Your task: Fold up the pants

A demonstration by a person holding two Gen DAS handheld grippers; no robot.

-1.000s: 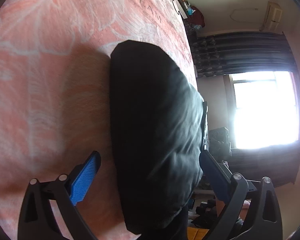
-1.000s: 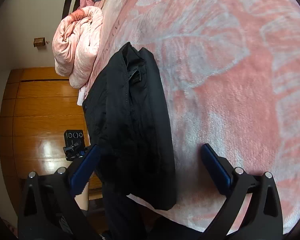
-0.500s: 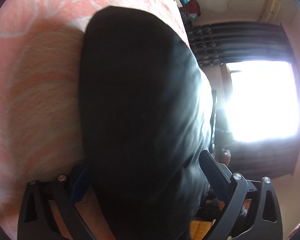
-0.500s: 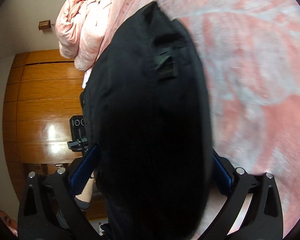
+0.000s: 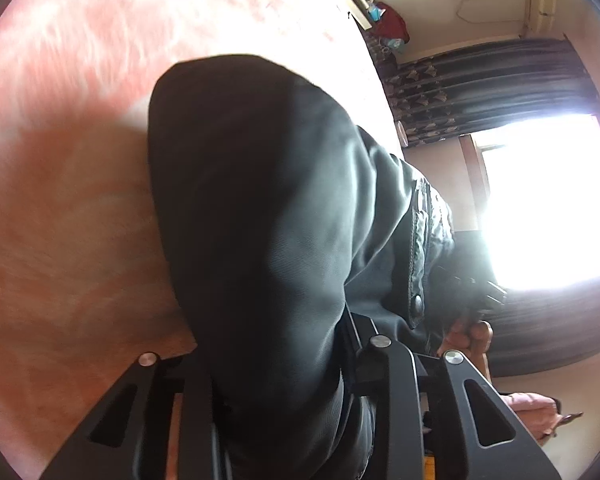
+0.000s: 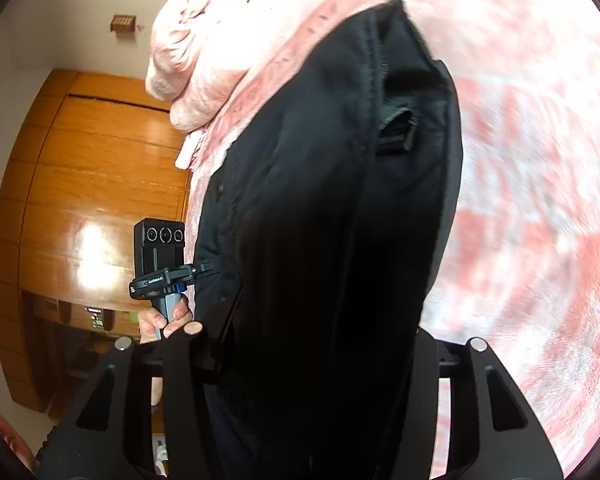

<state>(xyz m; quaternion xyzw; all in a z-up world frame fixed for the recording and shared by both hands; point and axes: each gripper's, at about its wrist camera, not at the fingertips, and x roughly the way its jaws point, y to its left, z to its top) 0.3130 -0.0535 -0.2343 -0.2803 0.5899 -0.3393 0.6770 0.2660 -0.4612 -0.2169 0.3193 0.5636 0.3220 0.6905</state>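
Right now, per view:
left gripper [image 5: 278, 364]: clamped on the black pants [image 5: 260, 220]; fabric bunched between the jaws, fingertips buried under cloth, only the black linkage bars show.
right gripper [image 6: 308, 360]: clamped on the same pants [image 6: 332, 208]; both fingers covered by cloth, frame alone visible.
edges/room: pink blanket [image 5: 60, 200] open to the left of the left fingers; pink blanket [image 6: 540, 200] open to the right of the right fingers; bed edge just inside each gripper, floor beyond.
hidden: finger pads not visible in either view; blanket pattern motion-blurred; lower pants cut off by frame.
pants position: fold runs straight ahead from both finger pairs, belt loop [image 6: 396, 128] ahead of right fingers, snap button [image 5: 418, 302] just right of left fingers.
outward: rolled pink quilt [image 6: 196, 52] far ahead-left of right fingers; wooden wardrobe [image 6: 80, 180] left; bright window [image 5: 548, 200] right of left fingers.
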